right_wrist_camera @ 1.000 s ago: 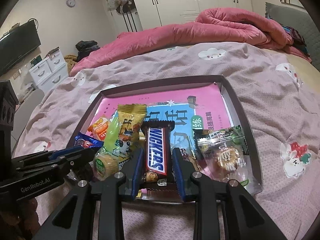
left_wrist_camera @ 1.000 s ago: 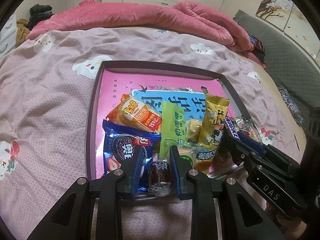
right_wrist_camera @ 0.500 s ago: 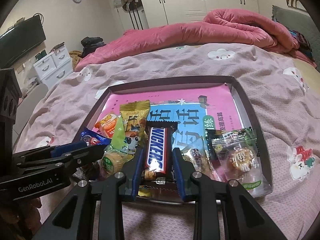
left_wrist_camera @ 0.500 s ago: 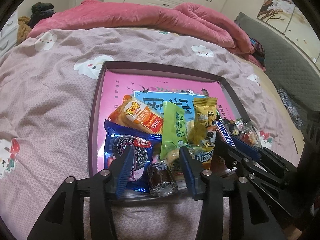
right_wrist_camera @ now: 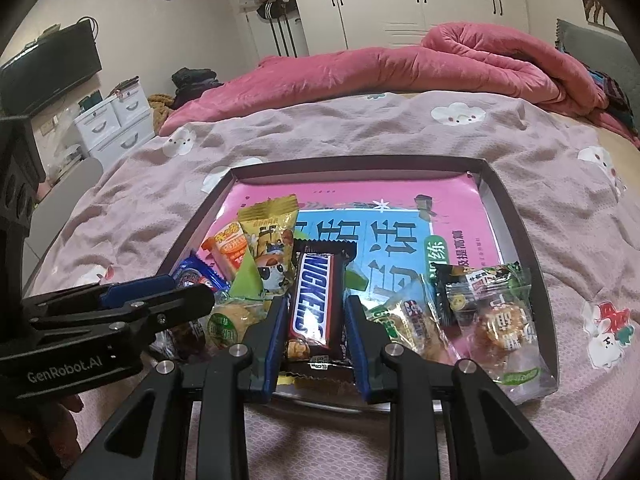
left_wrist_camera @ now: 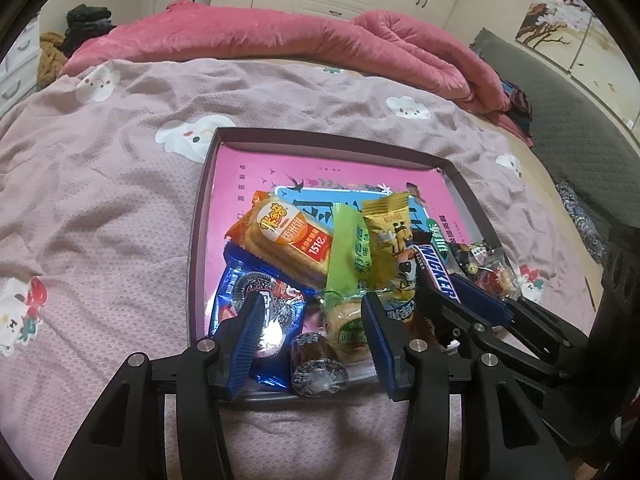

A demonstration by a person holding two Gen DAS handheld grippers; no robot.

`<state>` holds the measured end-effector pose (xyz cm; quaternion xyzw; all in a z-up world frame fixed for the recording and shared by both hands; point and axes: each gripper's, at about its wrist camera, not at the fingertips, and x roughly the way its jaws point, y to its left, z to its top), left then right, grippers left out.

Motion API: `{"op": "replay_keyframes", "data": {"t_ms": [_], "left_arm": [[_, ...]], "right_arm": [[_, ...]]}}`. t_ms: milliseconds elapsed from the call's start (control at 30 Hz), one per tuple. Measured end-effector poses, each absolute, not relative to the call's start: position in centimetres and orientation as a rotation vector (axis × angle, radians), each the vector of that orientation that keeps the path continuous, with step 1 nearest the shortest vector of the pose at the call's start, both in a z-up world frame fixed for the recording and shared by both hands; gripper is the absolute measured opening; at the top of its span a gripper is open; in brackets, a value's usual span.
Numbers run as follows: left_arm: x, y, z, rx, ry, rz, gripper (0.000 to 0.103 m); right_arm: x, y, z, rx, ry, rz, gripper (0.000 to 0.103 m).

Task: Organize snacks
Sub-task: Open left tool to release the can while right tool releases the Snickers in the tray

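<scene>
Lying on the bed (left_wrist_camera: 120, 200), the tray (left_wrist_camera: 198, 248) holds a heap of snacks at its near end. The left gripper (left_wrist_camera: 310, 334) stands wide open over the near rim, a small dark wrapped candy (left_wrist_camera: 316, 364) lying loose between its fingers, touching neither, with the Oreo pack (left_wrist_camera: 260, 304) under the left finger. The right gripper (right_wrist_camera: 314, 330) brackets the Snickers bar (right_wrist_camera: 314, 300); its fingers press or nearly press the wrapper's sides, so whether it grips I cannot tell.
</scene>
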<state>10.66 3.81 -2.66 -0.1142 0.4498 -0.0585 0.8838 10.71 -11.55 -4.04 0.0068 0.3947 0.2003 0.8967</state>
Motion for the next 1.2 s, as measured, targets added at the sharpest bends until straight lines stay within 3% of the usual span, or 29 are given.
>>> {"op": "replay_keyframes", "data": {"t_ms": [233,633,767,1200], "left_arm": [[10.5,4.0,-2.5,-0.240,0.939,-0.116,0.058],[9.8,5.1,-1.8,-0.253,0.938,-0.095,0.059],[9.5,6.0,-1.7,-0.251,0.947,-0.086,0.068],[9.9,6.7,-3.2,-0.268,0.987,-0.068,0.069]], "right_arm": [[10.7,-11.5,-4.1,0.017,0.819,0.419,0.030],[10.5,-11.4,-4.1,0.016,0.820,0.423,0.031],[10.5,-11.5,-4.1,0.020,0.820,0.424,0.031],[10.3,-12.2,-3.9,0.035,0.819,0.413,0.031]]}}
